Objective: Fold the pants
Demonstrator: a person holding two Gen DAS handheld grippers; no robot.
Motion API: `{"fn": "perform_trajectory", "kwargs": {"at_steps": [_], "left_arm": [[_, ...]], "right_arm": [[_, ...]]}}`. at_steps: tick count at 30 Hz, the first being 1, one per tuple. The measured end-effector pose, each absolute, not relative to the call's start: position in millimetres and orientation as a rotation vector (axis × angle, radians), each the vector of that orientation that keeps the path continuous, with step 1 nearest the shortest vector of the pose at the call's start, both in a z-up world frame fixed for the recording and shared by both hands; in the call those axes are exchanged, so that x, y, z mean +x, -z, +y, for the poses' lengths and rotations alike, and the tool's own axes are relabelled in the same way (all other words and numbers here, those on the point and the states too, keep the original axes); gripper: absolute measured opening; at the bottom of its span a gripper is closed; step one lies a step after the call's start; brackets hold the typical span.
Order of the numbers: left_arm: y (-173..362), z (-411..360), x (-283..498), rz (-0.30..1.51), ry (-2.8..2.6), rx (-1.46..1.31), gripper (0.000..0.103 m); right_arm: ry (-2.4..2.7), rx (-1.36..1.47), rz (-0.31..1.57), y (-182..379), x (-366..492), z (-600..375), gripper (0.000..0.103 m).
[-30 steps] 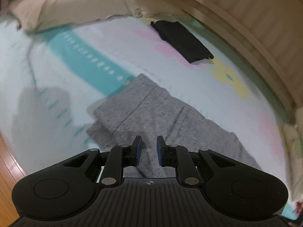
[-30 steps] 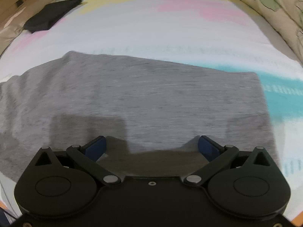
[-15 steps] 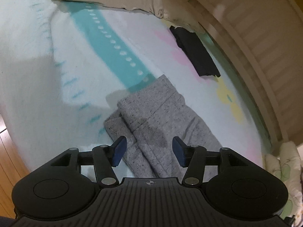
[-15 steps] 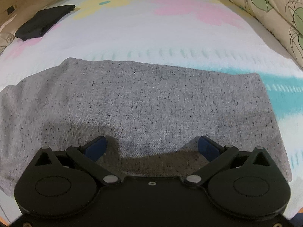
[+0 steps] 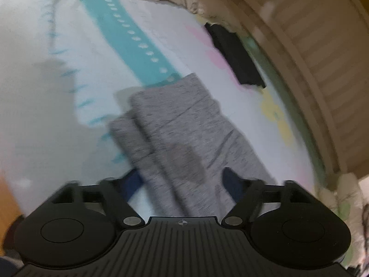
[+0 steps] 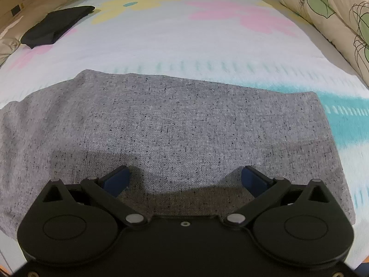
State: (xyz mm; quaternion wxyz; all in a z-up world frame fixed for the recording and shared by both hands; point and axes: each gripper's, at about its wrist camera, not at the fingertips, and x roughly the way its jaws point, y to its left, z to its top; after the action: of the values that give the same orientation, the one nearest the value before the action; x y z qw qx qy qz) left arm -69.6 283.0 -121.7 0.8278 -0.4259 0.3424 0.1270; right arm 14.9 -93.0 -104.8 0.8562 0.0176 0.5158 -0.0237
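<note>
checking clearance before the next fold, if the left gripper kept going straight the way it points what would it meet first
Most likely the grey pants: the open left gripper, whose jaws have just been opening, straddles the folded cloth with nothing gripped. Blur makes depth uncertain.

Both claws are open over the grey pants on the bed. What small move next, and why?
Probably lower the left claw onto the layered end of the grey pants and close on it. Its jaws have just been opening and now stand wide apart, straddling the cloth without pinching it. The right claw hangs open over the flat panel, holding nothing, so another fold needs a grip first.
</note>
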Motion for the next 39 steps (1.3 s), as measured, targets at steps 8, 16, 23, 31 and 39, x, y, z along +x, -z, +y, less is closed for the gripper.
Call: {"fn": "perform_trajectory", "kwargs": {"at_steps": [8,16,23,31,39], "left_arm": [[129,279,-46,0.678,-0.268,-0.894,0.083],[131,275,-31,0.652,-0.279,-0.852,0.08],[126,273,-32,0.661,-0.263,-0.812,0.024],[115,263,-37,0.644,-0.245,-0.731,0.023],[87,245,-44,0.574,-0.194,-0.634,0.022]], "right_arm": [[0.042,0.031,1.07,104,9,-95,0.103],[0.033,0.023,1.06,103,7,-96,0.103],[0.043,0.01,1.059,100,7,-92,0.103],[-0.244,-0.073,1.105,93,-22,-45,0.103],[-0.453,-0.046,1.029,53,-32,-44,0.102]]}}
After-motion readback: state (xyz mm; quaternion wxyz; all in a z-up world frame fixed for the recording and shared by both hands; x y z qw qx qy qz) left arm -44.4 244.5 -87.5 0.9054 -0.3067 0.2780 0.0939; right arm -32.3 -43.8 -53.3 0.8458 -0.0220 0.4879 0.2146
